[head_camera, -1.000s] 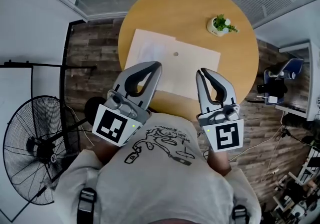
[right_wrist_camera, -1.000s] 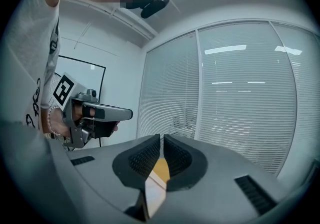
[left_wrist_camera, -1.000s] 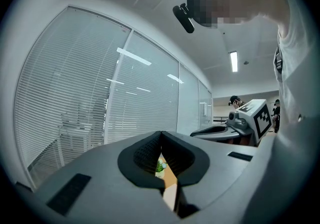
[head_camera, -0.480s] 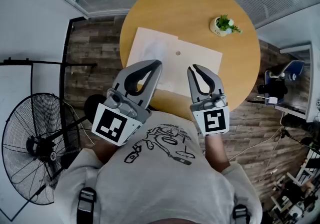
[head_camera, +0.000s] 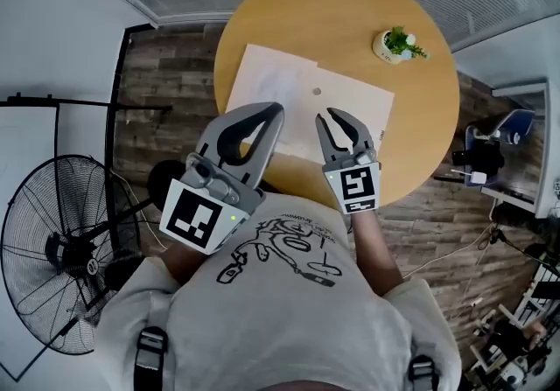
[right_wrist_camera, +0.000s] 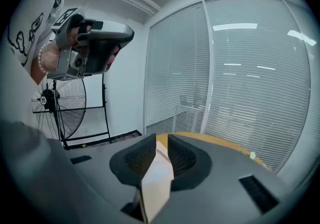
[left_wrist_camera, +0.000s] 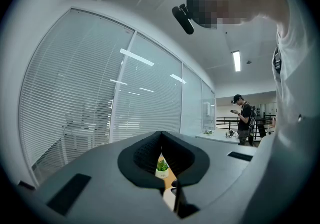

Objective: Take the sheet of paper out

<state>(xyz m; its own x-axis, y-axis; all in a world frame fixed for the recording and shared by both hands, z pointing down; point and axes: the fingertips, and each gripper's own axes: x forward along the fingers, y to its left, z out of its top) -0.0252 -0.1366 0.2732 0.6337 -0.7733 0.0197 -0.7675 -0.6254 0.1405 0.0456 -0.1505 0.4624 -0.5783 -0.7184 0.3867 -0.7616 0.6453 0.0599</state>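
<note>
A tan envelope point(head_camera: 354, 109) lies flat on the round wooden table point(head_camera: 350, 13), and a white sheet of paper point(head_camera: 262, 83) sticks out of its left end. My right gripper point(head_camera: 346, 125) hangs over the envelope's near edge. Its jaws have just been opening and hold nothing. In the right gripper view the envelope point(right_wrist_camera: 157, 178) shows through the gap of that gripper point(right_wrist_camera: 161, 140). My left gripper point(head_camera: 273, 109) is held higher, at the left, its tips together. In the left gripper view the left gripper point(left_wrist_camera: 161, 135) leaves only a thin slit.
A small potted plant point(head_camera: 398, 44) stands at the table's far right and shows through the left jaws' slit point(left_wrist_camera: 162, 166). A floor fan point(head_camera: 61, 267) stands on the left, on the wooden floor. Window blinds run behind the table. A person point(left_wrist_camera: 244, 118) stands far off.
My right gripper has come down and to the left, toward the envelope's near edge, and its jaws have spread apart. The left gripper has kept its place.
</note>
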